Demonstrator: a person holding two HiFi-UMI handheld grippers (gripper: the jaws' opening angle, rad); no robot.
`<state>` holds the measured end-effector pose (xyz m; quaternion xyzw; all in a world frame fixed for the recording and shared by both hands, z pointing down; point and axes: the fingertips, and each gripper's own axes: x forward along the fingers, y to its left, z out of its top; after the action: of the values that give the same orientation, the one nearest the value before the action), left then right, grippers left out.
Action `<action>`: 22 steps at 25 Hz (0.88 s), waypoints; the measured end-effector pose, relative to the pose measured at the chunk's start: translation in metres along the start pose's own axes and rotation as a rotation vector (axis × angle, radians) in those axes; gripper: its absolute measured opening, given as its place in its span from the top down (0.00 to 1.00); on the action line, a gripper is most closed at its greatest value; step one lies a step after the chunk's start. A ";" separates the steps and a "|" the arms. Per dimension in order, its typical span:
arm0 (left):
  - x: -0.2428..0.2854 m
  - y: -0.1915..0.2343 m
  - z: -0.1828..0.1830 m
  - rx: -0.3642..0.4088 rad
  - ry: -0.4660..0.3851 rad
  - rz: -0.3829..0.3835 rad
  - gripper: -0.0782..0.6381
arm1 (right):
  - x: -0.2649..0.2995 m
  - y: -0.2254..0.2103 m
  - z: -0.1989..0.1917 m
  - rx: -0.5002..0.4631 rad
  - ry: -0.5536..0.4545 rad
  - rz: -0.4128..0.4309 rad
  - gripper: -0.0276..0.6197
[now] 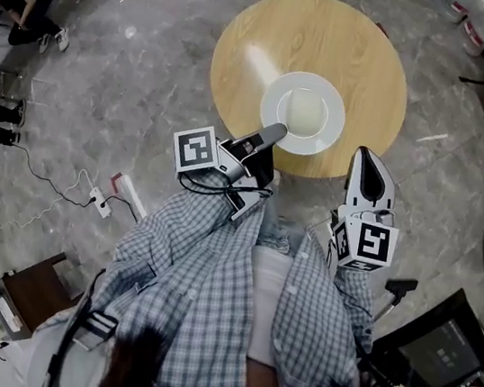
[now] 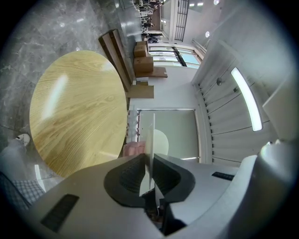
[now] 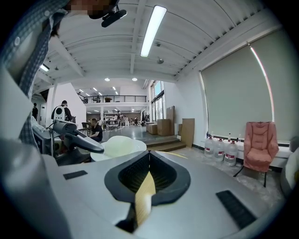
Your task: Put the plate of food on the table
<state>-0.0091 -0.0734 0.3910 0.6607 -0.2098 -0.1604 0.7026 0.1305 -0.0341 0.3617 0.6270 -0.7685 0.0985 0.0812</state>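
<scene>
Checked shirt [image 1: 201, 282] fills the bottom of the head view, and both grippers reach forward from it. The left gripper [image 1: 275, 131] has its jaws clamped on the near rim of the plate [image 1: 334, 98], which holds a pale mound of food [image 1: 302, 112]. The plate hangs flat over the near half of the round wooden surface [image 1: 256, 45], straight ahead of those jaws. The right gripper [image 1: 365, 155] hovers just at the surface's near edge, to the right of the plate and apart from it, so the left hand alone carries the load. The wood all round the plate is bare, and grey floor [image 1: 115, 77] surrounds it.

From the left gripper view, which is rolled on its side, the plate's rim shows edge-on as a thin white line pinched between the dark pads. A gap separates that line from the wood, so I judge the plate is not yet set down and the coming move is a short, level lowering.

From the right gripper view, its jaws meet at the tips with nothing held. The plate sits ahead and to the left in the other gripper, and a pink armchair [image 3: 261, 144] stands well apart.
</scene>
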 end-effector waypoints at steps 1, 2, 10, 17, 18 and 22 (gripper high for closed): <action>0.004 0.000 0.006 -0.001 0.004 -0.003 0.85 | 0.006 -0.001 0.001 0.000 0.000 -0.005 0.95; 0.008 0.000 0.011 -0.002 0.010 -0.005 0.85 | 0.011 -0.003 0.002 -0.001 0.000 -0.012 0.95; 0.049 -0.004 0.052 -0.012 0.048 0.000 0.85 | 0.059 -0.031 0.017 0.050 0.003 -0.060 0.95; 0.057 0.002 0.060 -0.004 0.062 -0.001 0.85 | 0.063 -0.031 0.011 0.062 0.015 -0.066 0.95; 0.059 0.004 0.060 -0.003 0.063 -0.002 0.85 | 0.063 -0.032 0.007 0.064 0.017 -0.067 0.95; 0.064 0.006 0.058 -0.007 0.058 -0.005 0.85 | 0.064 -0.037 0.005 0.070 0.030 -0.060 0.95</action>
<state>0.0162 -0.1553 0.4042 0.6631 -0.1869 -0.1438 0.7105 0.1539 -0.1028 0.3749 0.6506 -0.7442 0.1321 0.0737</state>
